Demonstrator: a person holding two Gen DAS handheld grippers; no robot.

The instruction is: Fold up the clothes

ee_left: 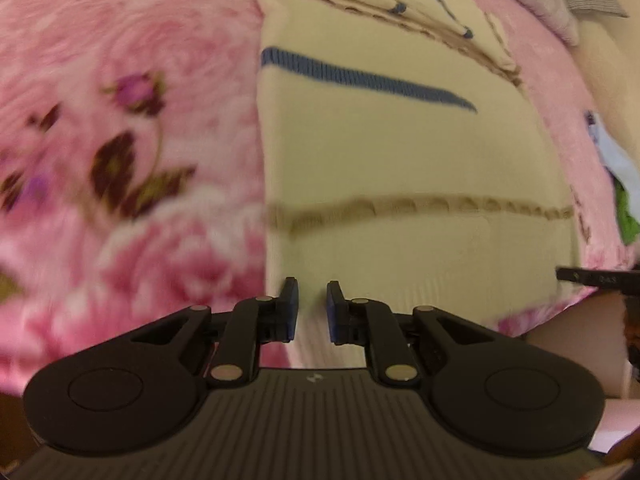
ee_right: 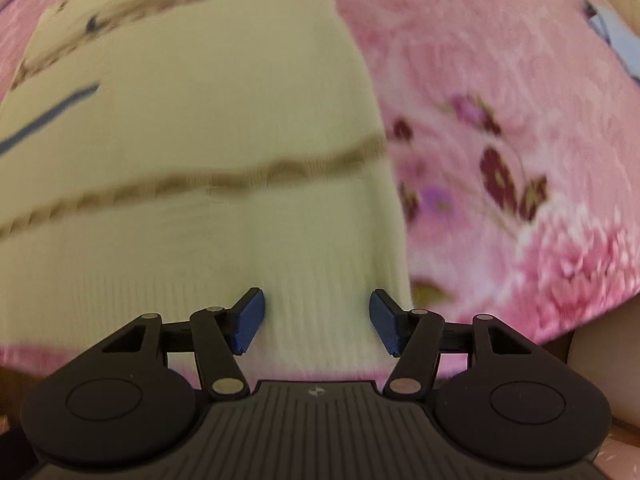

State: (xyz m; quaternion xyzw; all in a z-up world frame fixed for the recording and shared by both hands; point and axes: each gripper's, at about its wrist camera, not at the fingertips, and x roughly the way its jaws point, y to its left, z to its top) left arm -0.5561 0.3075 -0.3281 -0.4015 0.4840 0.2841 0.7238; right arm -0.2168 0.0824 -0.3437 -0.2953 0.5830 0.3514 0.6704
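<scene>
Cream sweater (ee_left: 400, 152) blue-and-brown striped; blanket (ee_left: 120, 80) pink floral.

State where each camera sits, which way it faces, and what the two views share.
Left wrist: sits on the left gripper, facing forward over the cream sweater's left hem corner; pink floral blanket at left; jaws narrowly apart.
Right wrist: sits on the right gripper, facing the sweater's right hem corner; blanket at right; jaws wide apart.
Shared: the same sweater, its brown stripe, and the blanket.

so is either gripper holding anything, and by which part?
Nothing held. Left gripper and right gripper are both open over the sweater's ribbed hem.
</scene>
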